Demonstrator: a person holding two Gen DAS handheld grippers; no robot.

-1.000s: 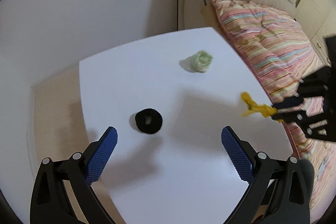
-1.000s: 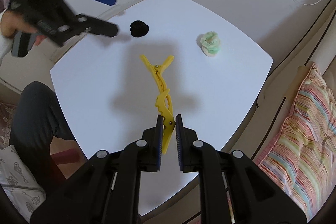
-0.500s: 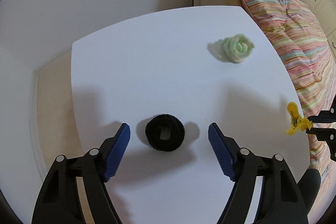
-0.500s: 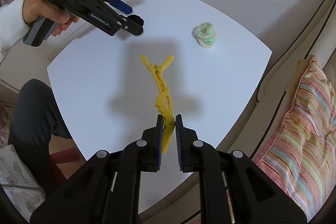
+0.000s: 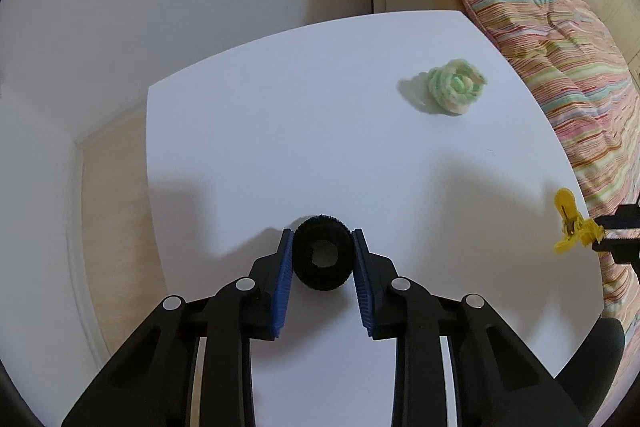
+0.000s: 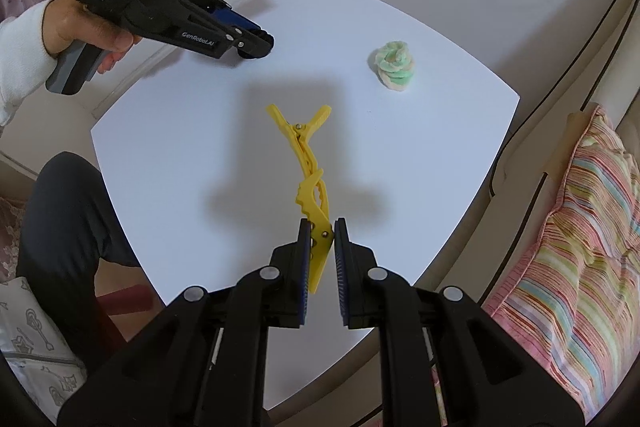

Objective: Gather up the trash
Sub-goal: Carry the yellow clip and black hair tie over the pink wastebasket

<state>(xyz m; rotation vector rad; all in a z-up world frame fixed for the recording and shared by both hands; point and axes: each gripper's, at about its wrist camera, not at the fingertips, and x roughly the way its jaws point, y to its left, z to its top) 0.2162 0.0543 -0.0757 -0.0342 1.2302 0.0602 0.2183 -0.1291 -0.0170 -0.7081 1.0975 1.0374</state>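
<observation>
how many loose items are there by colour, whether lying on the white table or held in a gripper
black: 1, the black hair scrunchie between the left gripper fingers
yellow: 1, the yellow hair clip held by the right gripper
green and cream: 1, the green scrunchie, lying untouched on the table
total: 3

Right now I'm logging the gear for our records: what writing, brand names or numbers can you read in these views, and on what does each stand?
"GenRoboLAI", white print, seems to read along the side of the left gripper, seen from the right wrist view.
Small white print in about three lines on the upper body of the same gripper: too small to read.
No readable writing on the yellow clip, the black ring, the green and cream bundle or the table.
</observation>
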